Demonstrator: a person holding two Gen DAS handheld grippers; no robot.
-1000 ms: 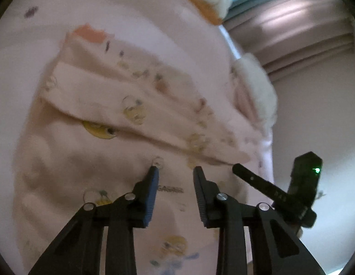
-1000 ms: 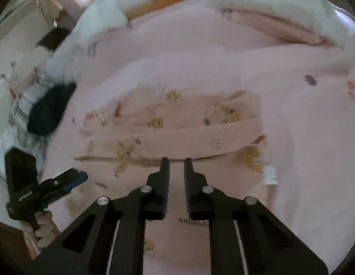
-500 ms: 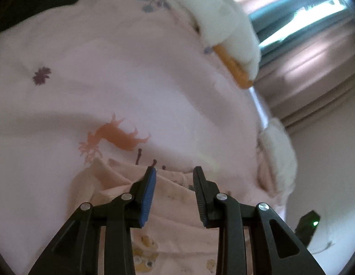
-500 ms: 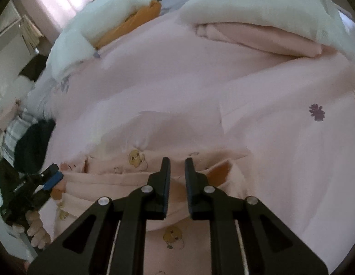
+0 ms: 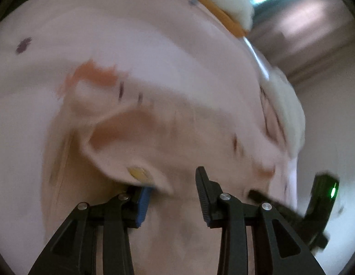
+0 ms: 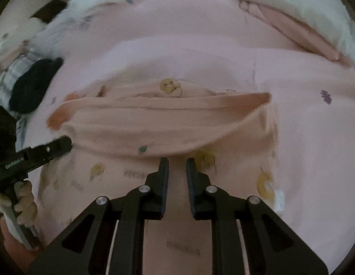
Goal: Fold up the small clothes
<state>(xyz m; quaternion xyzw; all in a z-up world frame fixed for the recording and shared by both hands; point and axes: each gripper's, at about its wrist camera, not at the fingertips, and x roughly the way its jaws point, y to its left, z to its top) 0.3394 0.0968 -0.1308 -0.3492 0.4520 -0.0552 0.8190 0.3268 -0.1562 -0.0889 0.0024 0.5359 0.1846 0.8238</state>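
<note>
The folded garment [image 6: 159, 123] runs crosswise just ahead of the right tool [image 6: 177, 167], whose jaws have just cracked open, empty. The left tool [image 5: 175, 190] sits at its left end – jaws just widened, a fold draped over one finger, not pinched.

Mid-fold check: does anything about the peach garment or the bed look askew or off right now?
The folded-over flap of the peach duck-print garment lies askew: bowed and puffed, its right end pointed. A fold drapes over one left gripper fingertip. Nothing torn or spilled on the pink bedsheet.
</note>
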